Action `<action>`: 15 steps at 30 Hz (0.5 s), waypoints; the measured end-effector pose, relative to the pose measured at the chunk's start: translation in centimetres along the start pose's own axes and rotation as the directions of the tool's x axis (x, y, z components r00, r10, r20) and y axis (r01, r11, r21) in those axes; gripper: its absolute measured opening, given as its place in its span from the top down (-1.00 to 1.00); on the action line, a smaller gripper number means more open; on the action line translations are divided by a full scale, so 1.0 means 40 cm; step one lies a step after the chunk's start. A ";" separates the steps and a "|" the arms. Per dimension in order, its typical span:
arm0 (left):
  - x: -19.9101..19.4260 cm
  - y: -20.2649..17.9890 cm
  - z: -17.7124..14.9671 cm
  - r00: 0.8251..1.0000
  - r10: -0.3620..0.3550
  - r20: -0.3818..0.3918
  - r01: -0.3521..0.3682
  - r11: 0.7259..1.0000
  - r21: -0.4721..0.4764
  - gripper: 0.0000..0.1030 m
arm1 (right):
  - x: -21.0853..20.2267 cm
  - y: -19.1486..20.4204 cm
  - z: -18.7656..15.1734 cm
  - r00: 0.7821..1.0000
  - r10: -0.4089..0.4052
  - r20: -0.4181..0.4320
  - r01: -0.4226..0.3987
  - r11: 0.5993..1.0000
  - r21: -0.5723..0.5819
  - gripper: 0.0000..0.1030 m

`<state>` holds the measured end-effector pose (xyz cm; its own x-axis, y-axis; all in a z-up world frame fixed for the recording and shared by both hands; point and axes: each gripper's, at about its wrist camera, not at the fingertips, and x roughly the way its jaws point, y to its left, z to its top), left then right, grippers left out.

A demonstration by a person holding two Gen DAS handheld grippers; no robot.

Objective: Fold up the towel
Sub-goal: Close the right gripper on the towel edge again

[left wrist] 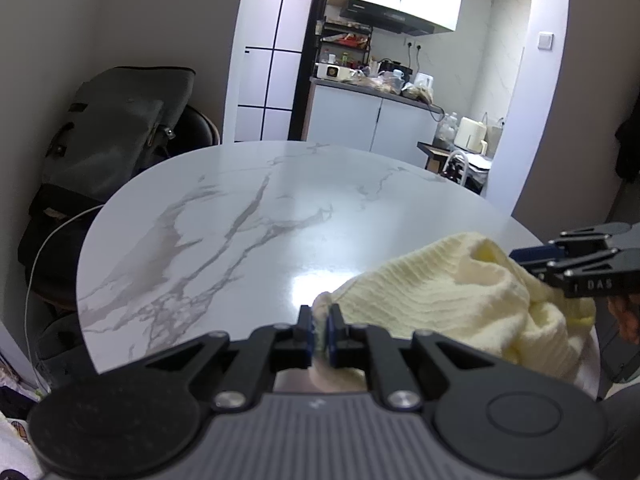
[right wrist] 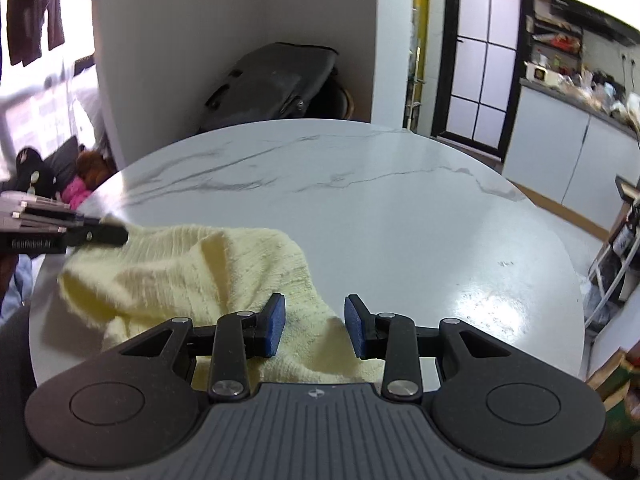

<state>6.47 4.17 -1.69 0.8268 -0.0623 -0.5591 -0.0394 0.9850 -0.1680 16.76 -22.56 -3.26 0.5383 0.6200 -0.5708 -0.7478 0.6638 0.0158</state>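
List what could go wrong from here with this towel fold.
1. The left gripper pinches only a thin corner of the yellow towel; it may slip out when lifted.
2. The right gripper is open over bunched cloth and may catch several layers.
3. The towel lies near the table edge and could slide off.

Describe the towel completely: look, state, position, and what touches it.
The towel is pale yellow, with a ribbed, knitted-looking weave. It lies crumpled and bunched, not yet folded flat, on the near edge of the white marble-pattern table. The left hand-held gripper is shut on one edge of it. The right hand-held gripper stands open over another part, pads astride the cloth but not pressing it.
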 end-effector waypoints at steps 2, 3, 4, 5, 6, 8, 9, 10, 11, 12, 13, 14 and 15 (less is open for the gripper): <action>0.000 -0.001 0.000 1.000 0.004 -0.002 -0.004 1.000 0.001 0.85 | 0.002 0.008 0.000 1.000 0.011 -0.008 -0.011 1.000 -0.012 0.28; -0.002 0.002 0.002 1.000 0.006 -0.003 -0.006 1.000 0.003 0.85 | 0.005 0.017 -0.002 1.000 0.021 -0.016 -0.022 0.999 -0.030 0.28; -0.005 0.005 0.004 1.000 0.007 -0.004 -0.007 1.000 0.005 0.85 | 0.005 0.019 -0.004 1.000 0.024 -0.017 -0.025 0.999 -0.039 0.28; -0.005 0.004 0.004 1.000 0.008 -0.005 -0.008 1.000 0.008 0.85 | 0.005 0.019 -0.006 1.000 0.023 -0.016 -0.024 0.999 -0.042 0.28; -0.005 0.004 0.005 1.000 0.010 -0.007 -0.010 1.000 0.008 0.85 | 0.004 0.019 -0.007 1.000 0.022 -0.015 -0.022 0.999 -0.038 0.26; -0.007 0.007 0.008 1.000 0.012 -0.008 -0.012 1.000 0.005 0.85 | 0.005 0.008 -0.009 1.000 0.023 -0.018 -0.023 1.000 -0.007 0.13; -0.007 0.006 0.009 1.000 0.012 -0.008 -0.012 1.000 0.004 0.85 | 0.006 0.005 -0.009 1.000 0.023 -0.019 -0.023 1.000 -0.002 0.08; -0.008 0.005 0.010 1.000 0.012 -0.006 -0.012 1.000 0.002 0.85 | 0.006 -0.002 -0.010 0.999 0.040 -0.019 -0.040 0.999 0.006 0.08; -0.010 0.004 0.011 1.000 0.011 -0.004 -0.011 1.000 0.000 0.85 | 0.005 -0.011 -0.012 0.998 0.058 -0.019 -0.058 0.998 0.014 0.08; -0.010 0.005 0.011 1.000 0.009 -0.004 -0.009 1.000 -0.003 0.85 | 0.005 -0.019 -0.013 0.997 0.077 -0.019 -0.076 0.997 0.022 0.18; -0.010 0.008 0.012 1.000 0.009 -0.001 -0.009 1.000 -0.011 0.85 | 0.001 -0.018 -0.013 0.997 0.081 -0.010 -0.081 0.997 0.011 0.52; -0.012 0.011 0.014 1.000 0.010 0.006 -0.010 1.000 -0.021 0.85 | -0.001 -0.017 -0.013 0.997 0.081 -0.008 -0.081 0.997 0.006 0.70; -0.013 0.014 0.015 1.000 0.011 0.013 -0.010 0.999 -0.031 0.85 | -0.005 -0.015 -0.010 0.998 0.069 -0.003 -0.069 0.998 0.001 0.86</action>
<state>6.35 4.83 -0.99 0.8336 -0.0495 -0.5502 -0.0652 0.9802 -0.1870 16.95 -23.23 -3.47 0.4840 0.6634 -0.5706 -0.7830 0.6195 0.0560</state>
